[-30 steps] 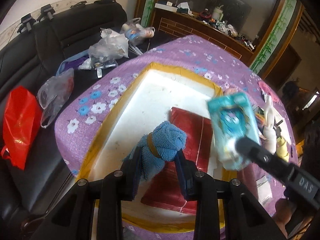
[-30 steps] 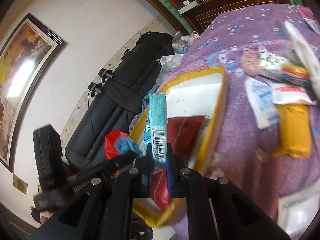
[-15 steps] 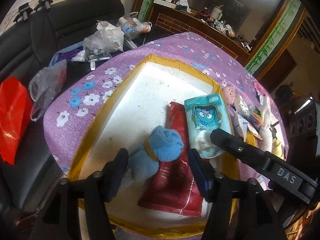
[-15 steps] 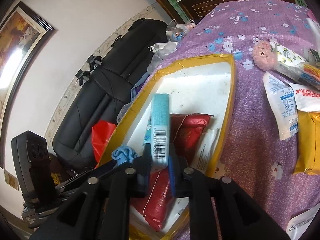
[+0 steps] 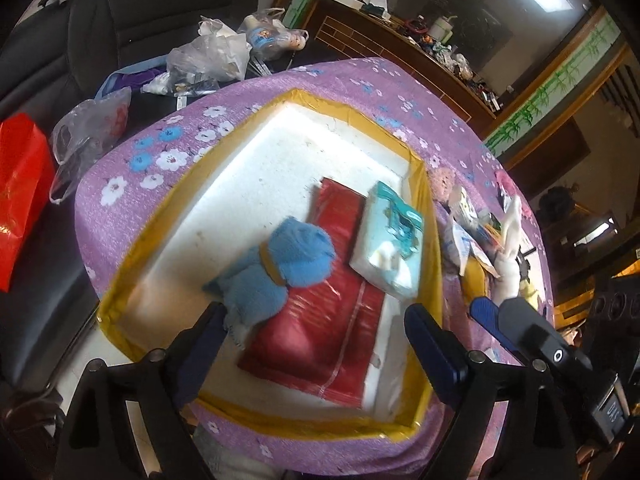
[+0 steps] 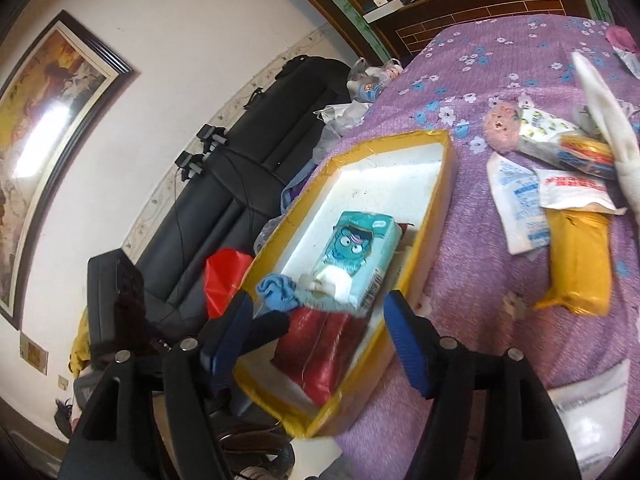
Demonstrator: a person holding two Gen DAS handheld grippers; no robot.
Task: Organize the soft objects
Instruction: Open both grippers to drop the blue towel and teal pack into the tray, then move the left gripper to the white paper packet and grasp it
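Blue plush toy (image 5: pixel 288 268) and teal tissue pack (image 5: pixel 390 240) now lie in the yellow-rimmed foam tray (image 5: pixel 280 100), both partly on the red packet (image 5: pixel 324 320). Left claw (image 5: pixel 316 340) and right claw (image 6: pixel 316 332) have just been opening; both jaws stand wide, gripping nothing, though the toy's tail sits near the left claw's inner pad. We judge the release done. We should lift both claws straight back so no pad snags the plush, then fetch the next soft item from the pile (image 6: pixel 560 168) on the purple-clothed desk (image 6: pixel 480 240).

Legible text: "DAS" in white on the black body of the right gripper (image 5: pixel 486 312); print on the white sachets (image 6: pixel 520 196) too blurred to read.
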